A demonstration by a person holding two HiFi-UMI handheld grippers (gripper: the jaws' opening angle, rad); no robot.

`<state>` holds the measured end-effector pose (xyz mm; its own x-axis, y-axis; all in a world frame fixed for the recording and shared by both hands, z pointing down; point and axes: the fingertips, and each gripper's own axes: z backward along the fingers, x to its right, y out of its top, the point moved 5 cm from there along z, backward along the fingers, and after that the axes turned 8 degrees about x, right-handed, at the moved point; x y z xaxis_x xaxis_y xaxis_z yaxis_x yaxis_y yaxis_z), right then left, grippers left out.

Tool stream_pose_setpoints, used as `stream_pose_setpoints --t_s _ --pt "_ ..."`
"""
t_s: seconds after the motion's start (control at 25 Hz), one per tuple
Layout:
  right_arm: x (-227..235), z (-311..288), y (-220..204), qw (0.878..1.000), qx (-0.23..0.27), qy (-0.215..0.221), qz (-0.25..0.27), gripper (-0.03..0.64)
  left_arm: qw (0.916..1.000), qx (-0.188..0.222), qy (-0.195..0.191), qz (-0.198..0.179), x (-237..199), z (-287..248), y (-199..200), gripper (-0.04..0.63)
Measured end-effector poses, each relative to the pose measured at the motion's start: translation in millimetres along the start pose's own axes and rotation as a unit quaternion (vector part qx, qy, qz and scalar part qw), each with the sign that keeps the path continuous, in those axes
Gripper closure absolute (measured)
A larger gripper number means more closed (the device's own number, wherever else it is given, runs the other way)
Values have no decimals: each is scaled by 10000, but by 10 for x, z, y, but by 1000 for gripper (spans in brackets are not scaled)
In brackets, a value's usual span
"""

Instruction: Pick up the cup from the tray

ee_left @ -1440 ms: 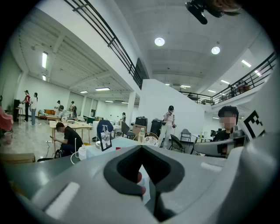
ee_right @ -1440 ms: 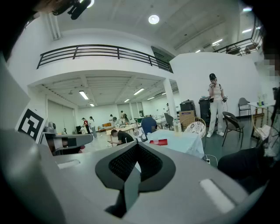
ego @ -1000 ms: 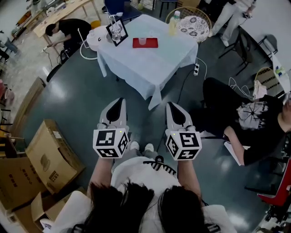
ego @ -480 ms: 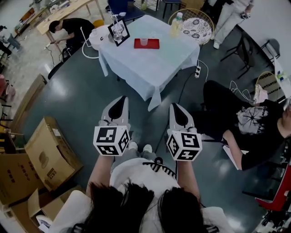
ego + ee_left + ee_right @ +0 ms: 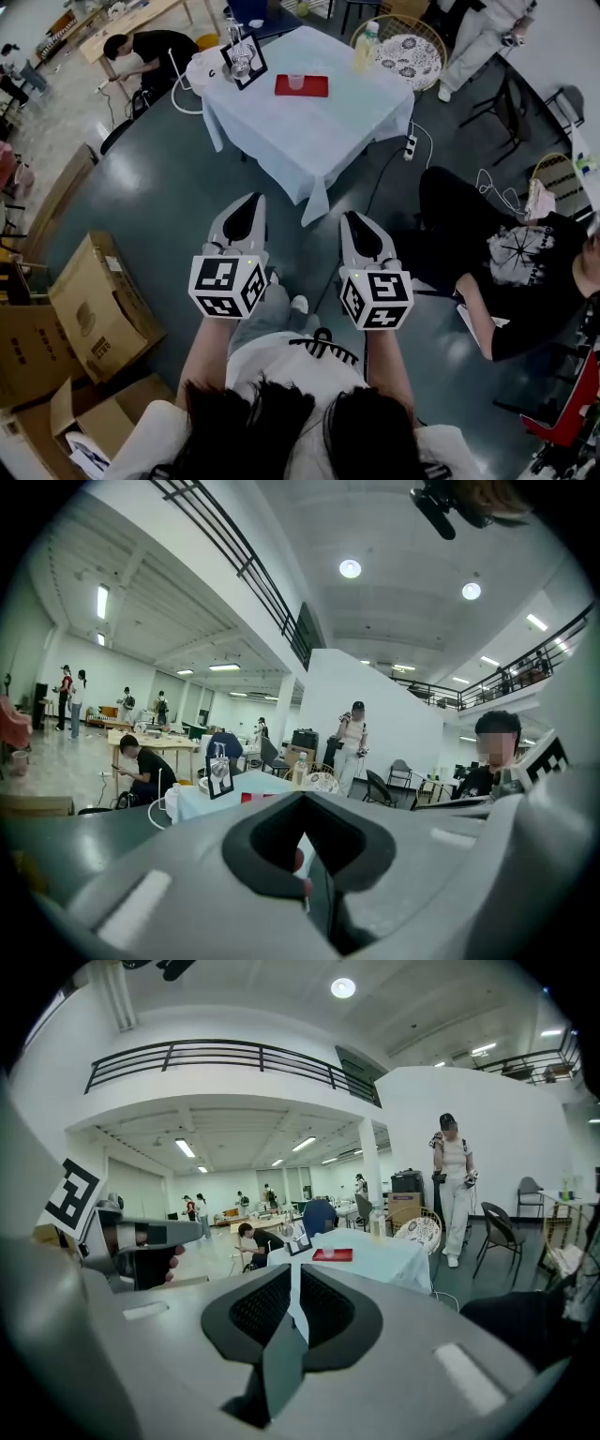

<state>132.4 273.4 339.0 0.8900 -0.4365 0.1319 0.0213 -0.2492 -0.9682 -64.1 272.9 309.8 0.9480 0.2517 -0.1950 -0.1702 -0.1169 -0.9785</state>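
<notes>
jaws pressed together, empty, on left gripper (image 5: pixel 246 214) and right gripper (image 5: pixel 361 231), likely because nothing is within reach. cup (image 5: pixel 296 83) stands on red tray (image 5: pixel 317 89) on table (image 5: pixel 309 127), well ahead of both tips.

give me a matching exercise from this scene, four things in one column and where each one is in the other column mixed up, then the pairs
Things:
1. cup
2. tray
3. bottle
4. cardboard box

Places:
a. on the floor, away from the table
b. lying flat on the table
c. standing on the tray
d. upright near the table's far right corner

Pairs: 1-c, 2-b, 3-d, 4-a
</notes>
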Motion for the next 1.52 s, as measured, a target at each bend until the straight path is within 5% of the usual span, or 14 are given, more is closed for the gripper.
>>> stream_pose_setpoints --t_s 0.68,1.52 --pt "307 -1106 252 9994 211 286 11 488 9999 -97 68 25 -555 -1086 -23 595" --pt "554 -3015 664 9997 32 203 -122 356 9978 -549 -379 -64 -1553 -2828 181 595"
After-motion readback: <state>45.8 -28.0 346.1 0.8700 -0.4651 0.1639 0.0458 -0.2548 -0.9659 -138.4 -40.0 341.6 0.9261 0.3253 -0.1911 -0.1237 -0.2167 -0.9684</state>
